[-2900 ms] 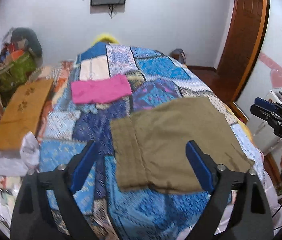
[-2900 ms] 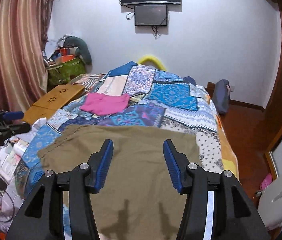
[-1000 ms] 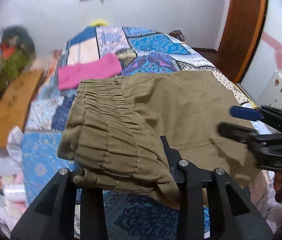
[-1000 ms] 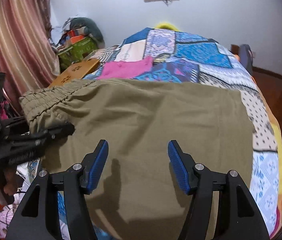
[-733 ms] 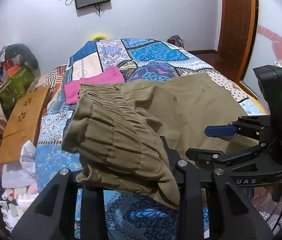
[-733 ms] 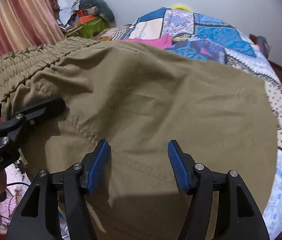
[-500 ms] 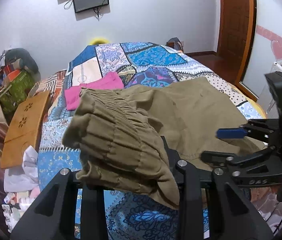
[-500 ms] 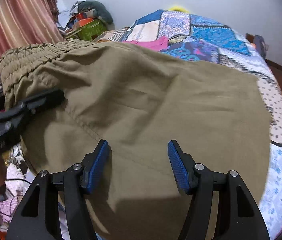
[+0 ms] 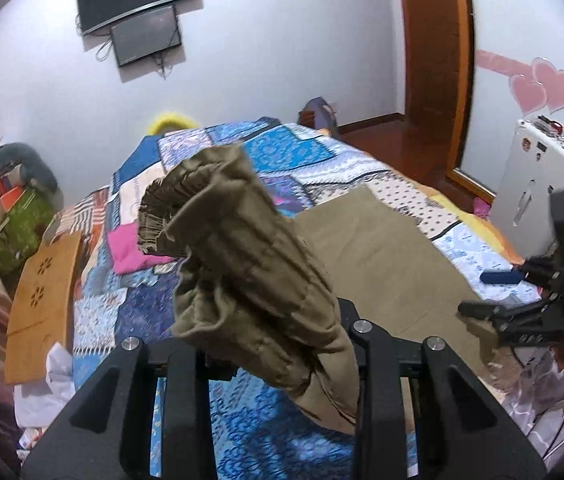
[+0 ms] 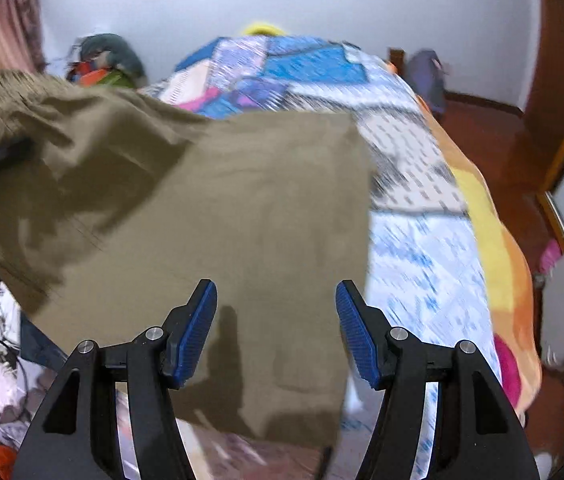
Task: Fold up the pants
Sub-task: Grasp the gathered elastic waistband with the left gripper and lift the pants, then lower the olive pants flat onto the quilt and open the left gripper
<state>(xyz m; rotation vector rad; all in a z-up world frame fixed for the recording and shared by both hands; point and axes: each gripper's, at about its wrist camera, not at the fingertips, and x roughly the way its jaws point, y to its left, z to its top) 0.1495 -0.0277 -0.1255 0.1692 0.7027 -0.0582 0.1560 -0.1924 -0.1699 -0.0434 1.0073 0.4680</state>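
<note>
Across the blue patchwork-quilted bed [image 9: 322, 152] lie olive-brown cotton pants [image 10: 210, 216], their gathered waistband clamped in the left tongs [image 9: 270, 344], while the right tongs [image 10: 276, 320] hover agape, holding nothing.

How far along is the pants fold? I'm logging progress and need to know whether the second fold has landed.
Not landed yet. Done: the olive pants lie partly flat on the patchwork bed. In hand: the left gripper holds the bunched elastic waistband lifted off the bed. The right gripper hovers open over the cloth. Left: lay the waistband across and smooth it.
</note>
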